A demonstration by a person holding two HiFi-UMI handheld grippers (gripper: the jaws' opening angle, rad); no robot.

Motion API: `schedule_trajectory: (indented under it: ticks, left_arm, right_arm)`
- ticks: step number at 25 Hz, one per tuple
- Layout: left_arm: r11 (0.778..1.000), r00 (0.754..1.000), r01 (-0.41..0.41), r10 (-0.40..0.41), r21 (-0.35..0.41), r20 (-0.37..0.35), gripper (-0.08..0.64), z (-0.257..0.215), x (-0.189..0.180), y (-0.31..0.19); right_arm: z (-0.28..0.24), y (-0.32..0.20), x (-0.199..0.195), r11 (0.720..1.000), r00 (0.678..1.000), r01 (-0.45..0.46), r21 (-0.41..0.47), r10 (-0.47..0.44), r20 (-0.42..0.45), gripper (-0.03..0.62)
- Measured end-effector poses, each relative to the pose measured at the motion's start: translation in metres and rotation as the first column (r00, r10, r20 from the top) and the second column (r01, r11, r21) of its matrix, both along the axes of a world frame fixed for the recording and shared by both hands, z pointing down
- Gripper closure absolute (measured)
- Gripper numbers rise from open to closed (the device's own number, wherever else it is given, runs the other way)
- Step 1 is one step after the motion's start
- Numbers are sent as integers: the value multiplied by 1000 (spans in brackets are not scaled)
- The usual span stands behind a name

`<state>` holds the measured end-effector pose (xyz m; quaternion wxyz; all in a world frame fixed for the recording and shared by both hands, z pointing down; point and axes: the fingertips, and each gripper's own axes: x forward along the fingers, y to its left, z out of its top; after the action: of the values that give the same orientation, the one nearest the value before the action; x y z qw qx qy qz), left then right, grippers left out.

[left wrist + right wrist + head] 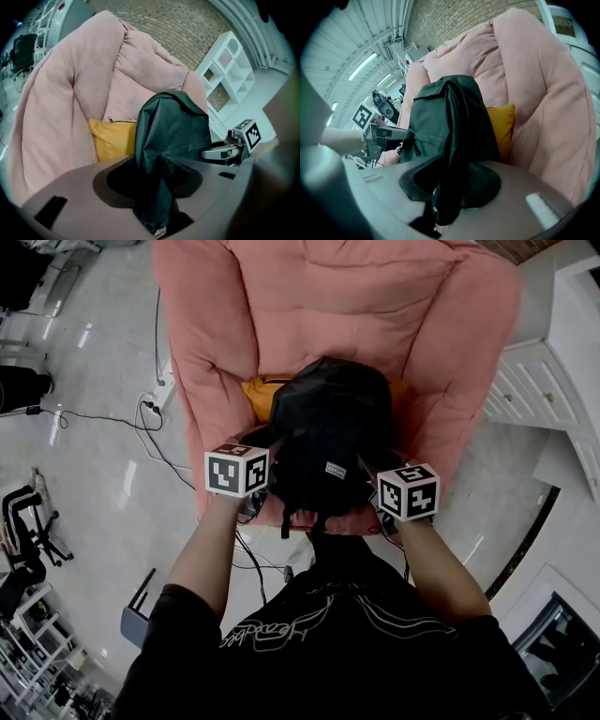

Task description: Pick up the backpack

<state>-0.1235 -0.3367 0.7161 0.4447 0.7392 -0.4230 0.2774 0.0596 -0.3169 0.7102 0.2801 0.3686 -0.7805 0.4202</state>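
A black backpack (328,437) sits upright on the seat of a pink armchair (211,343), in front of a yellow cushion (259,390). My left gripper (262,495) is at the pack's lower left side and my right gripper (380,507) at its lower right. In the left gripper view the pack's dark fabric (171,126) runs down between the jaws (157,187), pinched there. A black strap and fabric fold (450,140) are squeezed the same way in the right gripper view, between the jaws (445,187). Each gripper shows across the pack from the other.
A white cabinet (553,362) stands to the right of the armchair. Cables and a power strip (150,409) lie on the glossy floor to the left. An office chair base (28,521) is at the far left. A white shelf unit (229,70) stands by a brick wall.
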Motion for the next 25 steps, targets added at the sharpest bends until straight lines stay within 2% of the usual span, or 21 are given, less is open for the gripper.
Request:
schedule_trajectory:
  ticks: [14, 25]
  left_arm:
    - [1000, 1000, 1, -1, 14, 15, 416, -25, 8, 32]
    - [997, 999, 45, -46, 67, 11, 425, -50, 6, 70]
  right_arm:
    - [-20, 32, 4, 999, 996, -49, -1, 49, 72, 526]
    - [-41, 64, 0, 996, 995, -43, 78, 36, 88, 535]
